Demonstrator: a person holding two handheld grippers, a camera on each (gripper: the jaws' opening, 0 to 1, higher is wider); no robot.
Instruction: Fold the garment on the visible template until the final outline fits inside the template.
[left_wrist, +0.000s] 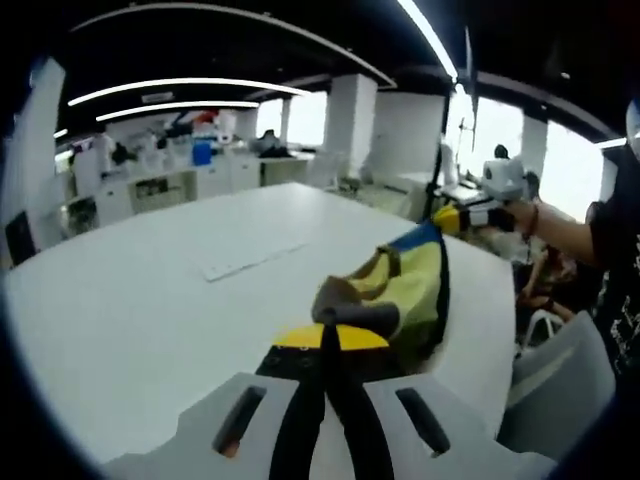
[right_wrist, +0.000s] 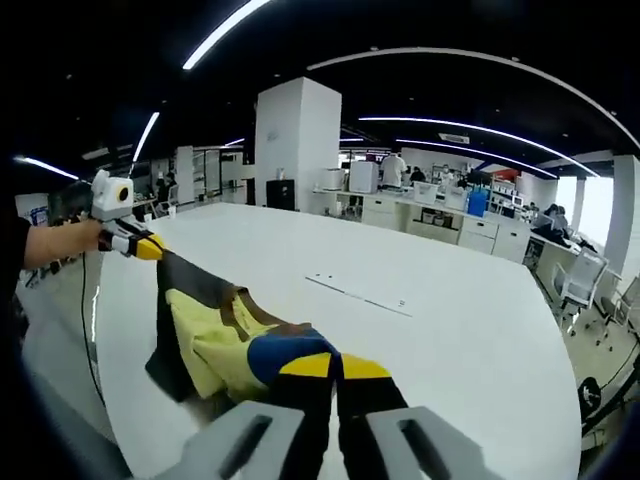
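A yellow garment (left_wrist: 410, 285) with blue and dark panels hangs stretched in the air between both grippers, over the near edge of the white table (left_wrist: 130, 300). My left gripper (left_wrist: 330, 335) is shut on a grey-brown corner of it. My right gripper (right_wrist: 335, 365) is shut on a blue and yellow part of the garment (right_wrist: 215, 340). In the left gripper view the right gripper (left_wrist: 450, 218) holds the far blue corner. In the right gripper view the left gripper (right_wrist: 145, 247) holds the far dark end. Faint template marks (left_wrist: 250, 262) lie on the tabletop (right_wrist: 450, 330), beyond the garment, also visible as template marks (right_wrist: 360, 293).
A person's arm (left_wrist: 565, 230) holds the right gripper. A grey chair (left_wrist: 560, 390) stands by the table edge. A white pillar (right_wrist: 295, 145), desks with equipment (left_wrist: 170, 180) and another chair (right_wrist: 580, 285) stand further back.
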